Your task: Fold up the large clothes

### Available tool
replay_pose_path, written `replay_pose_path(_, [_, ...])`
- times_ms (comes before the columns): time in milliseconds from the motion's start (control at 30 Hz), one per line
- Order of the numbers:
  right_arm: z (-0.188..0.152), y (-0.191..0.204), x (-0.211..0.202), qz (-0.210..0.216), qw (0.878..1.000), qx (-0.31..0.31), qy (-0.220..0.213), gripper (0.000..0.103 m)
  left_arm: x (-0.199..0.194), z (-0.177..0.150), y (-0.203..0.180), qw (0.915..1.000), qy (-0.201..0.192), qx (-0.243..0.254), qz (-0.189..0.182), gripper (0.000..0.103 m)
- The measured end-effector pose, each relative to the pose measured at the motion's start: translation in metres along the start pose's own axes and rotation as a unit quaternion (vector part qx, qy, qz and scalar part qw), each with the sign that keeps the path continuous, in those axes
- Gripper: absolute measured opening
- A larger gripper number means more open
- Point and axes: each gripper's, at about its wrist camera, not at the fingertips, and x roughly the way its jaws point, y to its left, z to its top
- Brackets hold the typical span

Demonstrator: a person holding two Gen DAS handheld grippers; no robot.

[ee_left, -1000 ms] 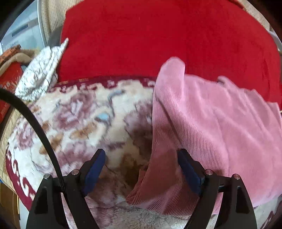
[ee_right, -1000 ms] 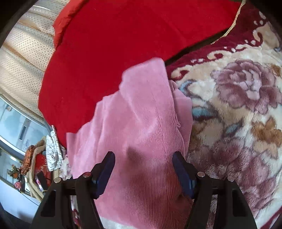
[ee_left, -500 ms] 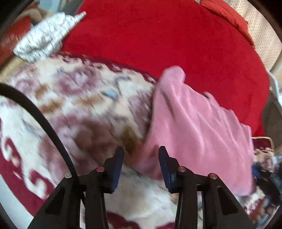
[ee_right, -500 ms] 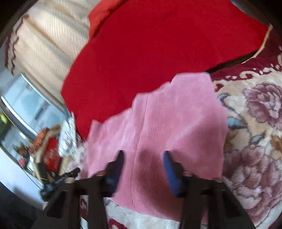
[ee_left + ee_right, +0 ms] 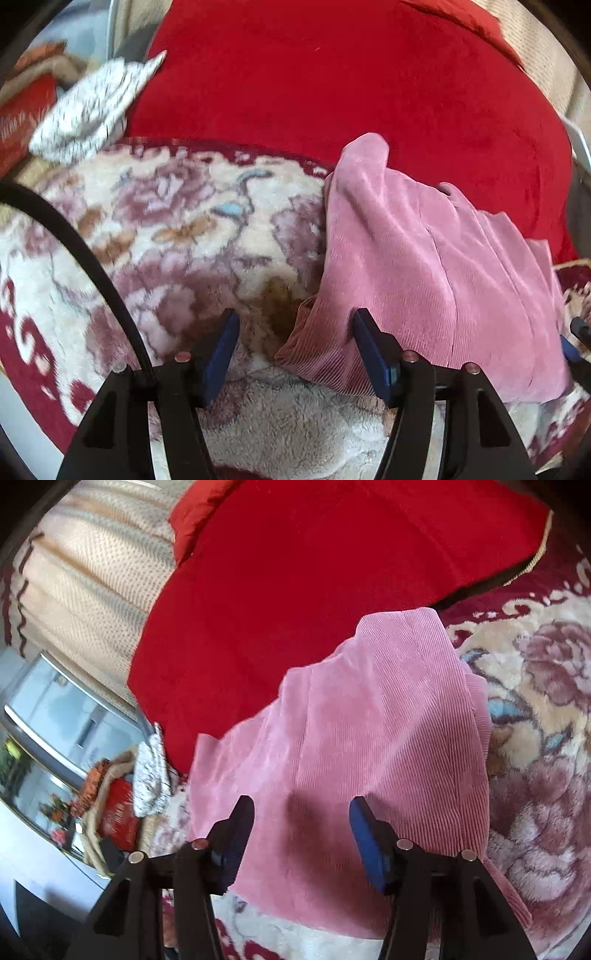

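Left wrist view: left gripper (image 5: 293, 345) sits nearest, fingers spread wide, nothing between the blue pads (image 5: 221, 349). The near corner of the pink corduroy garment (image 5: 424, 280) lies in the gap beside the right-hand pad; contact cannot be confirmed. A black cable (image 5: 79, 251) arcs across the near left.

The garment lies folded on the floral plush blanket (image 5: 184, 236), occupying the right half of this view, with layered edges visible toward the far right. Its far corner peaks up and overlaps the red blanket (image 5: 332, 81).

Right wrist view: right gripper (image 5: 301, 830) hovers over the near part of the same garment (image 5: 369, 720), fingers spread apart, gripping nothing; their shadow falls on the cloth. The floral blanket (image 5: 546, 709) shows to the right, the red blanket (image 5: 314, 561) beyond.

Farther out: a white speckled cloth (image 5: 92, 110) is bunched at the far left of the left view, touching the red blanket's edge. A cream curtain (image 5: 85, 590) hangs at the far left of the right view. Background clutter there is too blurred to identify.
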Motion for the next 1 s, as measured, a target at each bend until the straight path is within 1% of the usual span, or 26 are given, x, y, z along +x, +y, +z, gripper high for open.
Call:
replay_pose_path(67, [-0.002, -0.006, 0.006, 0.000, 1.000, 0.012, 0.019, 0.057, -0.003, 0.001, -0.007, 0.9995, -0.019, 0.022, 0.016, 0.065])
replay_pose_path(167, [-0.001, -0.008, -0.002, 0.008, 1.000, 0.023, 0.019, 0.057, -0.003, 0.006, -0.016, 0.9979, -0.036, 0.042, 0.032, 0.067])
replay_pose_path(200, [-0.002, -0.008, -0.011, 0.022, 0.999, 0.028, 0.013, 0.058, 0.001, 0.008, -0.019, 0.9976, -0.034, 0.048, 0.037, 0.070])
replay_pose_path(267, [-0.004, -0.010, -0.027, 0.052, 0.998, 0.037, 0.000, 0.059, 0.012, 0.013, -0.021, 0.9975, -0.026, 0.055, 0.037, 0.070])
replay_pose_path(300, [-0.008, -0.013, -0.038, 0.071, 0.996, 0.051, -0.008, 0.059, 0.016, 0.014, -0.024, 0.9974, -0.024, 0.055, 0.038, 0.070])
replay_pose_path(333, [-0.012, -0.016, -0.045, 0.086, 0.994, 0.064, -0.011, 0.063, 0.018, 0.016, -0.025, 0.9976, -0.024, 0.052, 0.040, 0.070])
replay_pose_path(367, [-0.018, -0.021, -0.052, 0.099, 0.992, 0.079, -0.011, 0.071, 0.017, 0.017, -0.026, 0.9978, -0.026, 0.048, 0.038, 0.070])
replay_pose_path(400, [-0.026, -0.026, -0.059, 0.107, 0.989, 0.096, -0.013, 0.073, 0.016, 0.019, -0.027, 0.9980, -0.029, 0.044, 0.034, 0.070])
replay_pose_path(467, [-0.043, -0.040, -0.071, 0.116, 0.985, 0.127, -0.014, 0.073, 0.012, 0.022, -0.031, 0.9981, -0.039, 0.041, 0.026, 0.070])
replay_pose_path(533, [-0.062, -0.056, -0.075, 0.115, 0.981, 0.159, -0.008, 0.073, 0.014, 0.023, -0.036, 0.9978, -0.036, 0.047, 0.030, 0.070])
replay_pose_path(600, [-0.071, -0.067, -0.070, 0.103, 0.978, 0.183, 0.000, 0.073, 0.026, 0.022, -0.041, 0.9981, -0.013, 0.054, 0.025, 0.070])
replay_pose_path(633, [-0.073, -0.072, -0.066, 0.098, 0.977, 0.192, 0.001, 0.073, 0.033, 0.021, -0.045, 0.9977, 0.005, 0.063, 0.023, 0.070])
replay_pose_path(733, [-0.071, -0.087, -0.053, 0.080, 0.972, 0.222, 0.001, 0.073, 0.035, 0.020, -0.046, 0.9975, 0.007, 0.065, 0.025, 0.070])
replay_pose_path(800, [-0.067, -0.097, -0.049, 0.083, 0.967, 0.239, -0.014, 0.073, 0.032, 0.022, -0.044, 0.9978, 0.007, 0.064, 0.017, 0.070])
replay_pose_path(900, [-0.057, -0.091, -0.042, 0.083, 0.969, 0.230, -0.042, 0.073, 0.029, 0.024, -0.039, 0.9985, 0.005, 0.054, 0.010, 0.070])
replay_pose_path(1000, [-0.051, -0.088, -0.029, 0.075, 0.969, 0.226, -0.068, 0.073, 0.021, 0.025, -0.034, 0.9989, -0.009, 0.045, 0.000, 0.070])
